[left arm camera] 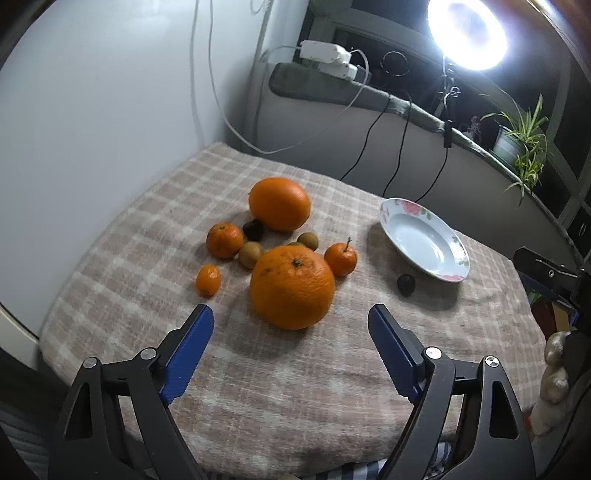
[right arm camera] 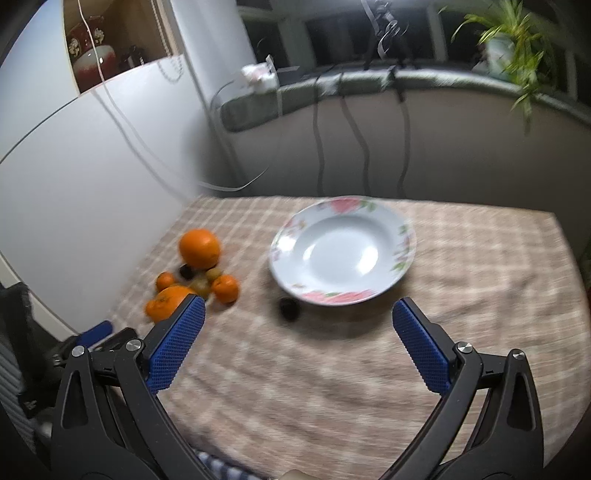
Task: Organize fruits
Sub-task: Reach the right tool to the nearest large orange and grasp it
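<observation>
A cluster of fruit lies on the checked cloth. Nearest to my left gripper [left arm camera: 291, 317] is a large orange [left arm camera: 291, 288], just beyond the open blue fingertips and not between them. Behind it lie a second large orange [left arm camera: 279, 204], three mandarins [left arm camera: 224, 240] [left arm camera: 341, 258] [left arm camera: 208, 280], small brownish fruits [left arm camera: 251, 254] and a dark one [left arm camera: 253, 229]. A white floral plate [left arm camera: 424, 240] [right arm camera: 343, 254] stands empty to the right, with a lone dark fruit [left arm camera: 406, 284] [right arm camera: 289, 308] beside it. My right gripper [right arm camera: 297, 314] is open above the cloth in front of the plate, holding nothing.
A white wall panel [left arm camera: 92, 129] borders the table on the left. Cables [left arm camera: 399, 147] hang behind the table from a padded ledge with power adapters [left arm camera: 325, 55]. A bright ring lamp [left arm camera: 467, 33] and a potted plant [left arm camera: 524, 144] stand at the back right.
</observation>
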Demonstrator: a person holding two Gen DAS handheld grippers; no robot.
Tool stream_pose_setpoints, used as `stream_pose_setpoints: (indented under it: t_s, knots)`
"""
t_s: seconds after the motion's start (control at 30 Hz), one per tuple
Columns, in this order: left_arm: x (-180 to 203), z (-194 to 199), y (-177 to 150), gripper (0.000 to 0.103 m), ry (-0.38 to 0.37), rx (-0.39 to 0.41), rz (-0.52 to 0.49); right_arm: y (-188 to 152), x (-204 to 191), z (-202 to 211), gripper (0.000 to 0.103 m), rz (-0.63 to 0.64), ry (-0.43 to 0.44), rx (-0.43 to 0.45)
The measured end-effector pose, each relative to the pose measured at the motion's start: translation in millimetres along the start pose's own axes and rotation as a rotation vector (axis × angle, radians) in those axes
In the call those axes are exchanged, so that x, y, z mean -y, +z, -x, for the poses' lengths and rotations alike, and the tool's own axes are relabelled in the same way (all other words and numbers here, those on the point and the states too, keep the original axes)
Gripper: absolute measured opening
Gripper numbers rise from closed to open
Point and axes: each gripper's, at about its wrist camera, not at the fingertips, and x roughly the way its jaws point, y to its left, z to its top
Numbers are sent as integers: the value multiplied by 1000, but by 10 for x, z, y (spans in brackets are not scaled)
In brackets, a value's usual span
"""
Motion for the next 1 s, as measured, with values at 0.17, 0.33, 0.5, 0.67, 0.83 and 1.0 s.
stream_pose_setpoints:
  t_s: [0.17,0.33,0.5,0.67,0.83,1.0]
  knots:
    - [-77,-116,-16,80,-20,-31,17,-44,-194,-252,103,30,62,-67]
    - [-128,-246,-32,78,-51,-62,41,-65,-361,-454,101,55,122,-136]
    - [-183,-334,-19,78,-71,-71,63,-73,-540,-641,99,80,195,-191]
    - [-239,-420,2,74,-87,-81,80,-67,-680,-917,87,73,286,-268]
    - [-249,-497,-12,72,-107,-99,80,-83,-760,-1199,87,47,337,-339]
    - [-256,-566,-5,70,-120,-113,86,-87,-843,-1311,87,47,376,-360]
